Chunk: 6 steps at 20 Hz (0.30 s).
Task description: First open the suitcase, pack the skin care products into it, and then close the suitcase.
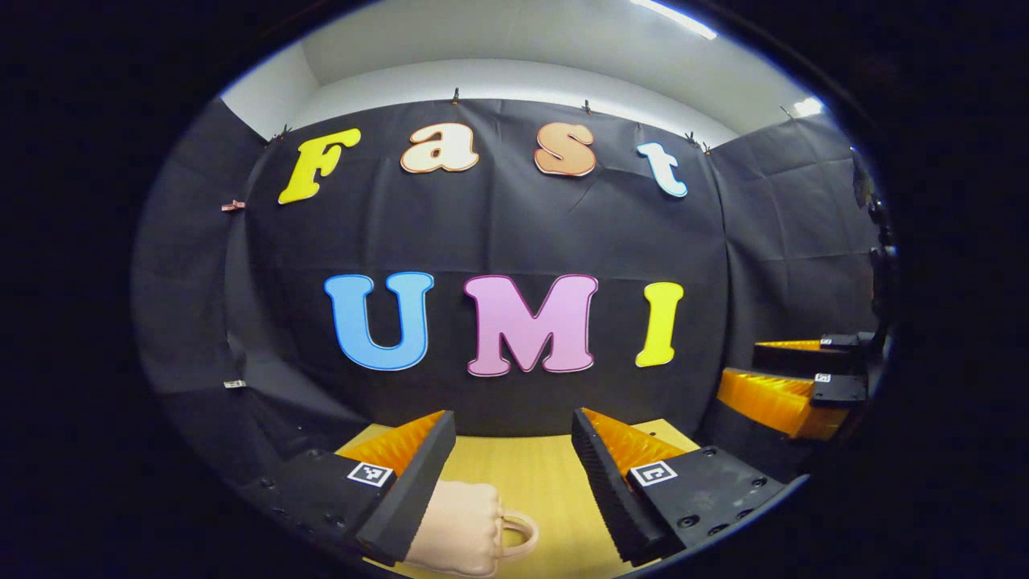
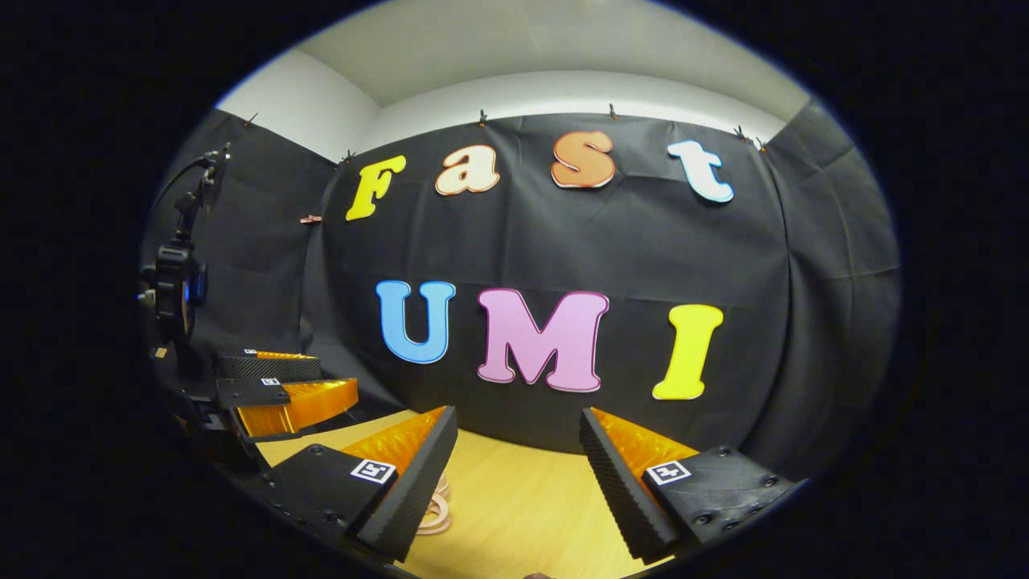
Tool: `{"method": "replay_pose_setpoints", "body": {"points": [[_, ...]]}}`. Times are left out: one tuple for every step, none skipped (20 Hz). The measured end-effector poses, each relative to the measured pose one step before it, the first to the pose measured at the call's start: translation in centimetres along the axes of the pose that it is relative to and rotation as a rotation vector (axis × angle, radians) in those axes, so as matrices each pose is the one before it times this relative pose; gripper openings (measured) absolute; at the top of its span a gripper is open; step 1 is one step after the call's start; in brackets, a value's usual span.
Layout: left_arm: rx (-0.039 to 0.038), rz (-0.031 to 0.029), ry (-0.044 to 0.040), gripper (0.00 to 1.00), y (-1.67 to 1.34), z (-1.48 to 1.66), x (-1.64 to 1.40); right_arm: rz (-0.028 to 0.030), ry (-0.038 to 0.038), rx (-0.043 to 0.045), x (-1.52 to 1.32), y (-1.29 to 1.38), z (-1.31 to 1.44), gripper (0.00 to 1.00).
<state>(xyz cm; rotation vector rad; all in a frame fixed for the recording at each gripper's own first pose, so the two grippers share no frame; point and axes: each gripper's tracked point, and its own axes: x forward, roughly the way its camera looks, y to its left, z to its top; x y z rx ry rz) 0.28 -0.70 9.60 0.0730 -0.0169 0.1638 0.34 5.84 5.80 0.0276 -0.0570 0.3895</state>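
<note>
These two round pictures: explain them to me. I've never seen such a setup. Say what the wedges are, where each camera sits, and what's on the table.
Each picture comes from a camera riding on a handheld two-finger gripper, looking forward along its fingers. In the left gripper view, the left gripper stands open, holding nothing; the other gripper shows at the right edge. In the right gripper view, the right gripper is open and empty too. Below them lies a wooden table. On it sits a soft beige pouch with a loop handle, partly hidden behind a finger. I cannot tell what it is exactly.

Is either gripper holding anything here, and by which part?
Nothing is held. The left gripper and right gripper are both open above the table, jaws apart.
</note>
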Motion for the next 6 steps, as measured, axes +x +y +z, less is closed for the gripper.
{"method": "replay_pose_setpoints", "body": {"points": [[-0.01456, -0.01314, 0.00254, 0.93, 0.207, -0.299, 0.376, 0.00643, 0.00271, -0.02508, -0.127, 0.577, -0.03, 0.92], [-0.00471, -0.02102, -0.004, 0.95, -1.314, -0.838, 0.015, 0.00328, -0.00535, -0.022, -0.14, 0.536, 0.359, 0.95], [0.00423, -0.00473, 0.00119, 0.95, 0.082, -0.241, 0.076, -0.00576, -0.00508, -0.00399, 0.237, 0.189, 0.158, 0.96], [0.00967, 0.00945, -0.0141, 0.94, 0.549, 0.078, 0.118, -0.00941, 0.00191, -0.00135, 0.111, -0.063, -0.03, 0.96], [0.00876, -0.00309, -0.0198, 0.95, 0.072, 0.573, -0.081, -0.01218, 0.00245, 0.00172, 0.047, -0.051, 0.014, 0.96], [0.00204, -0.0058, -0.01287, 0.95, 0.01, 0.541, 0.003, -0.01667, 0.00198, 0.0063, 0.167, -0.04, 0.171, 0.96]]}}
